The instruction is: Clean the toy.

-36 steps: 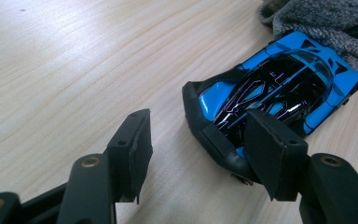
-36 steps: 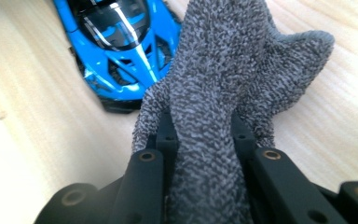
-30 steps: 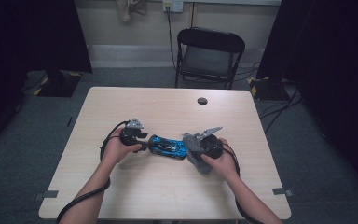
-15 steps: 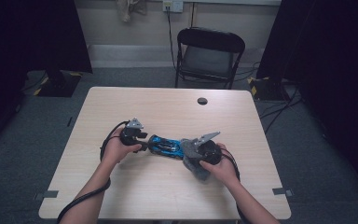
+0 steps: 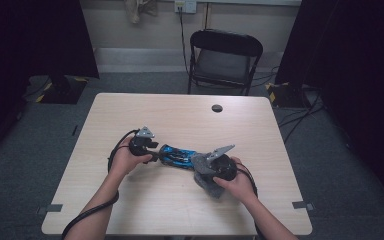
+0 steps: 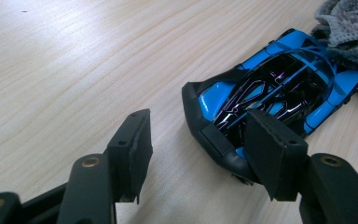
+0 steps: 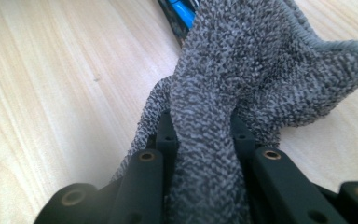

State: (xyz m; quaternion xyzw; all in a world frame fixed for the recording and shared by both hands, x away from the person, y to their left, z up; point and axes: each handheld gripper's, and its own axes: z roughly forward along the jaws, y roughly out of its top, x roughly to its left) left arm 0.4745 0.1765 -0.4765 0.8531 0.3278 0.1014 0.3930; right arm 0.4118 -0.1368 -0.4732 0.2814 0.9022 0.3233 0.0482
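Here the blue toy car (image 5: 176, 155) lies on the wooden table (image 5: 180, 120), a little below the middle of the high view, between the two grippers. Its long axis runs from left to lower right in that frame, one end toward the left gripper (image 5: 150, 150) and the other toward the grey cloth (image 5: 207, 182). In the left gripper view the car (image 6: 270, 98) sits at the right of the frame, with its dark rounded end pointing to the lower left and its far end touching the cloth (image 6: 349, 28) at the upper right corner.

The left gripper (image 6: 200, 154) has its jaws partly open. The right-hand jaw in that view overlaps the car's dark end, and the other stands on bare wood well beside it; whether a pad presses on the car I cannot tell.

The right gripper (image 7: 200, 135) is clamped narrowly on a bunched fold of the cloth (image 7: 242, 70), which fans out above the jaws and hides most of the car; a sliver of blue (image 7: 184, 11) shows at the top edge.

Further out, the high view shows a small dark disc (image 5: 217, 108) near the table's far edge, a black folding chair (image 5: 223, 60) behind it, and cables on the grey floor at the right.
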